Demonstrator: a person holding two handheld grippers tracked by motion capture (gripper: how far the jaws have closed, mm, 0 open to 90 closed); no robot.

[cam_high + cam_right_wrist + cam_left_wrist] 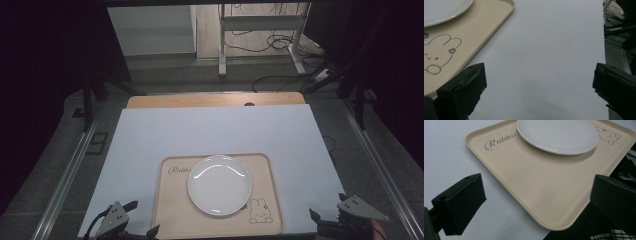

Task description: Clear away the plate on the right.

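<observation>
While the white desk (pixel 210 130) carries the beige tray (pixel 172 210) at its near edge, with the white plate (pixel 219 184) resting on it, left gripper (pixel 131 227) and right gripper (pixel 325 220) wait with fingers wide, best approaching level at opposite rims, past the "Rabbit" lettering (pixel 500 141).

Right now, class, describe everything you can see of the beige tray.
The beige tray is a rounded rectangle with a low raised rim, looking like matte plastic. It lies flat on the white table sheet, near its front edge. "Rabbit" in script marks one corner, a rabbit drawing another. A white plate rests on it. Neither gripper touches it.
</observation>
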